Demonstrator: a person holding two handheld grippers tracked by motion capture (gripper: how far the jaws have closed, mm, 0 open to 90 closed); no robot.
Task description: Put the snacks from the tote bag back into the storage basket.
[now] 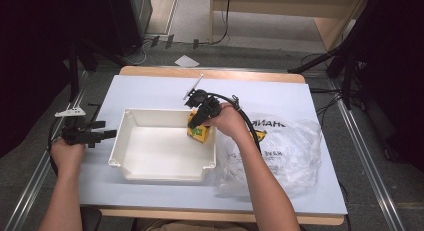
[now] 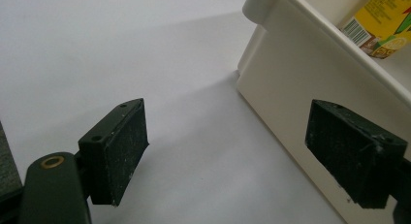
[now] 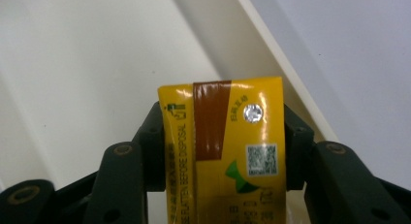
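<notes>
A yellow drink carton [image 1: 198,132] [image 3: 223,151] with a brown stripe and a foil straw hole is held inside the white plastic tub [image 1: 131,122], at its right far corner. My right gripper [image 1: 198,122] [image 3: 220,146] is shut on the carton, one jaw pressed to each side. At the table's left edge my left gripper [image 1: 102,134] [image 2: 228,146] stands open beside the tub's left wall [image 2: 291,98], nothing between its pads [image 2: 118,151]. The carton [image 2: 383,25] shows over the tub's rim in the left gripper view.
A crumpled clear plastic bag [image 1: 290,146] with black print lies right of the tub. The table top [image 1: 150,88] is pale lavender with a wooden rim. Black stands and cables flank the table on the floor.
</notes>
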